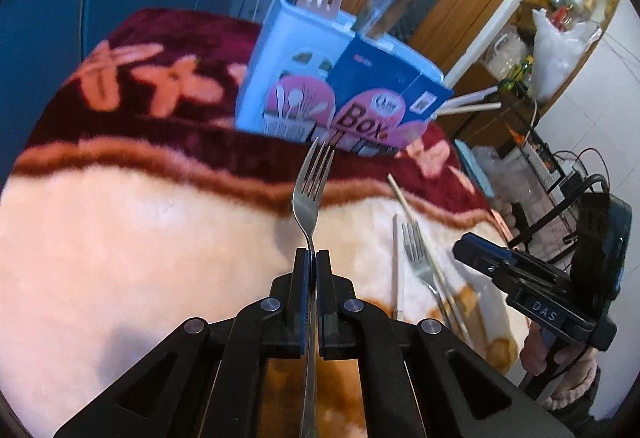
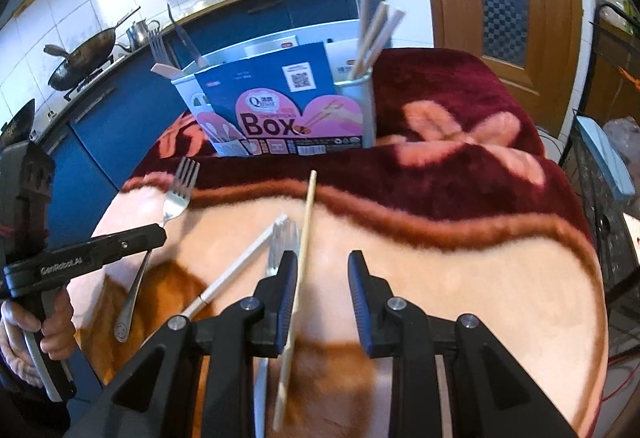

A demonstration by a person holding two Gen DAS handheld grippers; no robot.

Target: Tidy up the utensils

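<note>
Your left tool (image 1: 311,258) is clamped on a fork (image 1: 310,190) by its thin neck, lifted short of the box (image 1: 320,86), so it could swivel or slip, while your right tool (image 2: 322,270) stands apart over a chopstick (image 2: 305,230)

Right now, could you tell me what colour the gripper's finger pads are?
Blue, on black fingers; clearest in the right wrist view.

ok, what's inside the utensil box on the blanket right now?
Sticking out of the utensil box: forks and a dark utensil at one end, pale chopsticks at the other. Their lower ends and anything lying on the bottom are hidden by the walls.
</note>
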